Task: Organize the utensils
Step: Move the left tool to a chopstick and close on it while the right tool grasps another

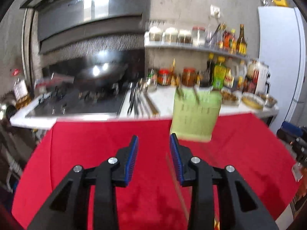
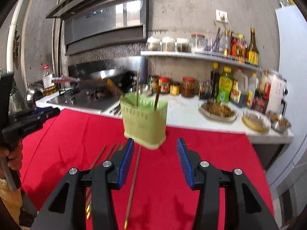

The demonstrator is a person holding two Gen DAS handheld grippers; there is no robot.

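Right wrist view: right gripper (image 2: 154, 143) parted, empty; blurred green holder (image 2: 144, 120), chopsticks (image 2: 132, 187) partly hidden.

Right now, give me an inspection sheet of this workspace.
Surface: red cloth over a table, against a white kitchen counter.
Job's things: green slotted utensil holder upright on the cloth, a few chopsticks standing in it; loose chopsticks lying on the cloth near it.
Clutter: nothing seen on the cloth.
Grippers: left gripper open, empty; right gripper open, empty, above a loose chopstick.
Cables: nothing seen.
Surroundings: wok on the stove, range hood, shelf of jars and sauce bottles, food dishes, white fridge.
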